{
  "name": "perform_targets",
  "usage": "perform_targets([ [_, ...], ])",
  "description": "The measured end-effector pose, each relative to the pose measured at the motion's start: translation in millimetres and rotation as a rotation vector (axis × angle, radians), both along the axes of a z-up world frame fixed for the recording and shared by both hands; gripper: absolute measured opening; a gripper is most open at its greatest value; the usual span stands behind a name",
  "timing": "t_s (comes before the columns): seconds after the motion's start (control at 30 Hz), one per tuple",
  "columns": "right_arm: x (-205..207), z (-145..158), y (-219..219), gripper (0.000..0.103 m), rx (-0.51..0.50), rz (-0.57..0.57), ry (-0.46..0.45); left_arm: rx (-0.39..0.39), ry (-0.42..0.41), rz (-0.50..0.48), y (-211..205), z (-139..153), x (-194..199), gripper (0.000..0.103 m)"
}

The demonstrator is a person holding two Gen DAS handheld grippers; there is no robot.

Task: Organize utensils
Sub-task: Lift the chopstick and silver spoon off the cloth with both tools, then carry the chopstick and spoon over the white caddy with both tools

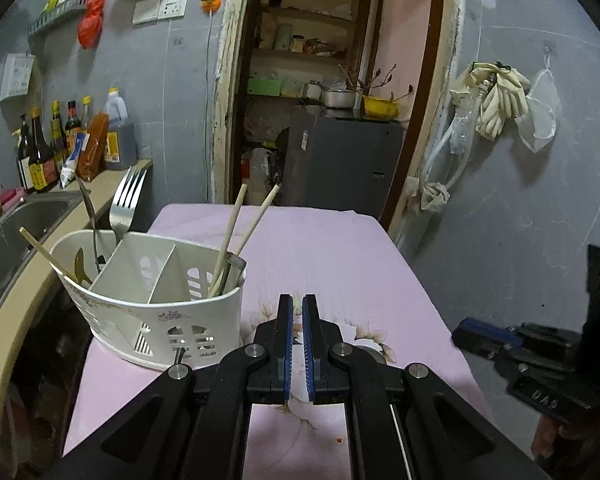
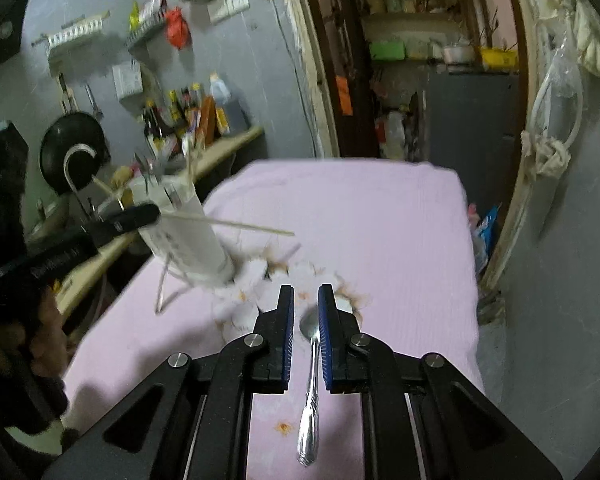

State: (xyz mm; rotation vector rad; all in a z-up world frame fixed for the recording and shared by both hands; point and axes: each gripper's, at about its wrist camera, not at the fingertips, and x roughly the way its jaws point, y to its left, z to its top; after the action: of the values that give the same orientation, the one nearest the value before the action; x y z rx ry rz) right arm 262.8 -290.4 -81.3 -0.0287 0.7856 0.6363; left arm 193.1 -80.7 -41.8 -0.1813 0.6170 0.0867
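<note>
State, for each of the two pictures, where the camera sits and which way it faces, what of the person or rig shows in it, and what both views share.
Left wrist: sits on the left gripper, looking forward over the white utensil caddy toward the doorway; its narrow-gapped fingers and the right gripper show.
Right wrist: sits on the right gripper, looking down at the spoon between its fingers; the left gripper and the person's hand show.
Shared: the pink tablecloth, caddy, doorway and sauce bottles.

Home kitchen: steel sink [image 1: 24, 232], sauce bottles [image 1: 44, 148] on counter, hung wok [image 2: 74, 156], pantry shelves [image 1: 304, 52].
</note>
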Motion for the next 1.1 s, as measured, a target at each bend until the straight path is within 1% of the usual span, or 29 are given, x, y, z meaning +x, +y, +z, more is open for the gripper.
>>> perform_targets([
  [0.1,9,-23,7,0.011,-0.032,0.012,0.066,0.002,0.015,0.011,0,-6,-1,0.005],
  [0.2,27,-51,16,0.011,-0.051,0.034,0.15,-0.012,0.018,0.024,3,-10,-2,0.005],
  [0.33,50,-81,22,0.012,-0.022,0.05,0.278,-0.015,0.019,0.036,7,-11,-3,0.005],
  [0.37,54,-84,22,0.012,-0.017,0.052,0.295,-0.022,0.021,0.042,9,-11,-4,0.005],
  [0.4,58,-87,20,0.013,-0.009,0.054,0.312,-0.028,0.021,0.045,10,-11,-4,0.005],
  [0.47,67,-94,19,0.021,0.007,0.063,0.347,-0.031,0.023,0.053,12,-12,-4,0.005],
  [0.5,73,-99,19,0.028,0.014,0.073,0.371,-0.032,0.023,0.059,12,-12,-3,0.005],
  [0.53,78,-103,20,0.03,0.021,0.082,0.396,-0.033,0.024,0.062,13,-12,-4,0.005],
  [0.6,88,-112,25,0.031,0.054,0.115,0.455,-0.036,0.026,0.072,14,-13,-3,0.005],
  [0.7,95,-115,38,0.031,0.04,0.165,0.462,-0.038,0.033,0.089,14,-14,-3,0.005],
  [0.77,99,-116,48,0.031,0.032,0.183,0.478,-0.041,0.038,0.099,15,-15,-4,0.005],
  [0.8,99,-116,51,0.027,0.027,0.186,0.488,-0.044,0.041,0.104,15,-16,-5,0.005],
  [0.83,101,-116,53,0.022,0.015,0.191,0.502,-0.045,0.044,0.107,15,-16,-5,0.005],
  [0.9,100,-116,56,0.018,0.017,0.206,0.525,-0.048,0.047,0.109,16,-16,-5,0.005],
  [1.0,97,-113,56,0.012,0.044,0.22,0.554,-0.047,0.043,0.106,15,-15,-6,0.005],
  [1.1,95,-113,50,0.009,0.098,0.214,0.618,-0.04,0.033,0.103,14,-12,-7,0.005],
])
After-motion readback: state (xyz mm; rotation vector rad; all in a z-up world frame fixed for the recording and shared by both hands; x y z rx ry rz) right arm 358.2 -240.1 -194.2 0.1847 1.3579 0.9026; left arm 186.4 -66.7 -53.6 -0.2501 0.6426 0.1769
